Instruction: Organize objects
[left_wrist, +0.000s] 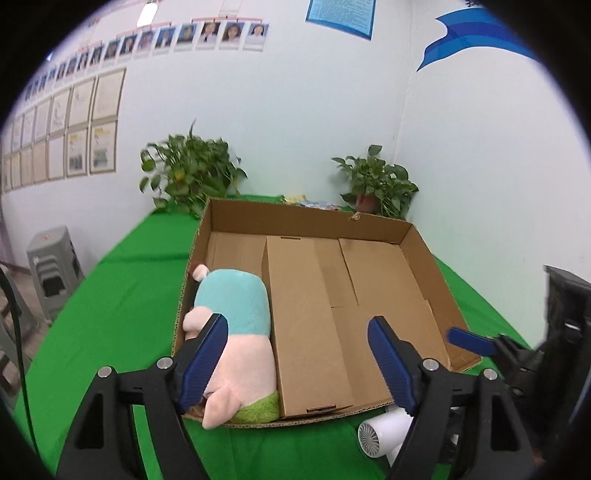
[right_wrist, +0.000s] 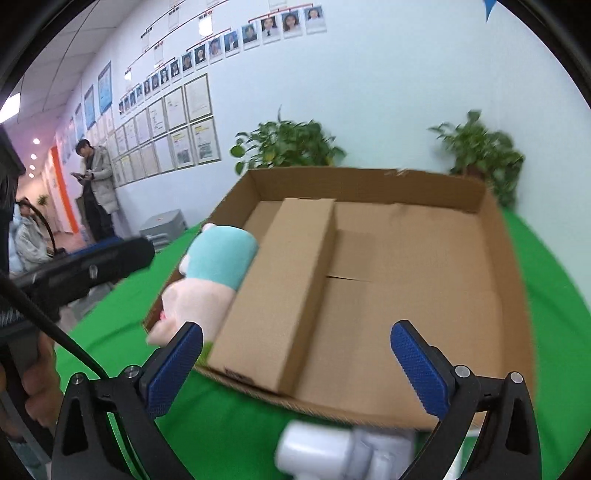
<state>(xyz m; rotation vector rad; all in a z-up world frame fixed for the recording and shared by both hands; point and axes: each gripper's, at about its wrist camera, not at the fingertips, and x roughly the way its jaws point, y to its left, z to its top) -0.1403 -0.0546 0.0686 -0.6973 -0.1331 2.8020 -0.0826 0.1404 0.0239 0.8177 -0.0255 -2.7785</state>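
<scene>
A shallow cardboard tray sits on the green table. Inside it a pink and teal plush toy lies along the left wall, next to a long closed cardboard box. A white hair dryer lies on the cloth just in front of the tray. My left gripper is open and empty above the tray's near edge. My right gripper is open and empty above the hair dryer; it also shows in the left wrist view.
Two potted plants stand at the table's back edge, with some small packets between them. A grey stool stack stands left of the table. People stand by the left wall.
</scene>
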